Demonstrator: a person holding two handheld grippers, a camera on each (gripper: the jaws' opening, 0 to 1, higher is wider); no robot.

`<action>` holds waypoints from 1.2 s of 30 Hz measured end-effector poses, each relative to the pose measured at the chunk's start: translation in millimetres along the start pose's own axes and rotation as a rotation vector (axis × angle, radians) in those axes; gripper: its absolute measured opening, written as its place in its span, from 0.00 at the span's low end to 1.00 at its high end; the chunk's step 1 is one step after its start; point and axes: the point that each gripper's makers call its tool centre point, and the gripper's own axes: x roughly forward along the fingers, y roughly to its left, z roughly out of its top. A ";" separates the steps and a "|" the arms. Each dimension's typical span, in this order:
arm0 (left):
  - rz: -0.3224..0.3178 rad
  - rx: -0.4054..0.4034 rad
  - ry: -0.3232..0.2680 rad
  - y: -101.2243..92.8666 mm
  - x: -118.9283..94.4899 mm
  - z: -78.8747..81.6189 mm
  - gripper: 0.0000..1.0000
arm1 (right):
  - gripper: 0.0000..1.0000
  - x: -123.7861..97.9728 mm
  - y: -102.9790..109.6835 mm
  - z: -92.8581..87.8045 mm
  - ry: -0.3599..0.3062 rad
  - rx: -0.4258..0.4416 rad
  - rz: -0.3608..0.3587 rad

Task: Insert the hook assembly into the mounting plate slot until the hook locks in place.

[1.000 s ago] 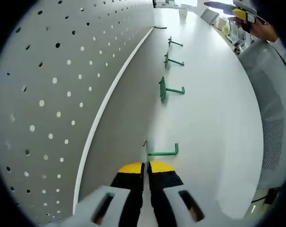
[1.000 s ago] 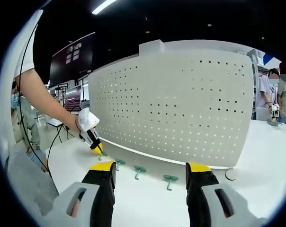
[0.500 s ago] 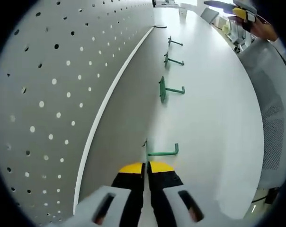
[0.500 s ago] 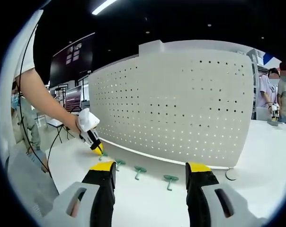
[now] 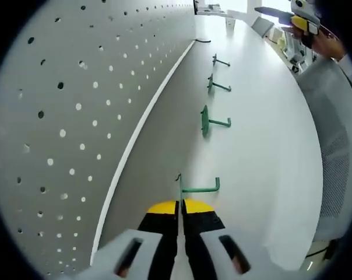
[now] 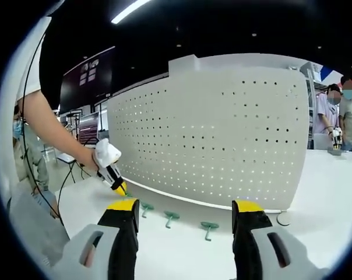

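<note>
In the left gripper view, the left gripper has its yellow-tipped jaws pressed together over the thin shaft of a green hook that lies on the white table; the hook's long bar runs across just beyond the tips and its short upturned end points away from the white pegboard, which stands upright along the table's edge and whose base strip runs close beside the hook. Further along the table three more green hooks lie in a row near the pegboard's foot: the nearest one with a round base plate, then a second and a third, each well apart from the next. At the far upper corner the right gripper shows with a hand behind it. In the right gripper view, the right gripper hangs above the table with its jaws spread wide and nothing between them, facing the pegboard. Beyond it, three green hooks lie on the table before the pegboard, and at the left a person's arm reaches down with the left gripper, its tips low at the table by the pegboard's base.
</note>
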 end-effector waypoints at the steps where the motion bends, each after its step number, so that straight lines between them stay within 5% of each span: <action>1: 0.003 -0.001 -0.004 0.1 -1.1 0.5 0.01 | 0.63 -0.1 -0.2 0.6 -0.003 0.001 -0.001; 26: 0.017 -0.122 -0.191 -8.6 -23.8 37.5 0.01 | 0.62 -6.7 -8.4 17.0 -0.063 0.075 -0.023; 28: 0.031 -0.062 -0.200 -9.9 -26.6 43.4 0.01 | 0.62 -8.3 -8.4 18.1 -0.068 0.080 -0.020; 36: 0.025 -0.090 -0.279 -21.3 -36.1 64.3 0.01 | 0.62 -15.0 -10.6 24.4 -0.082 0.093 -0.025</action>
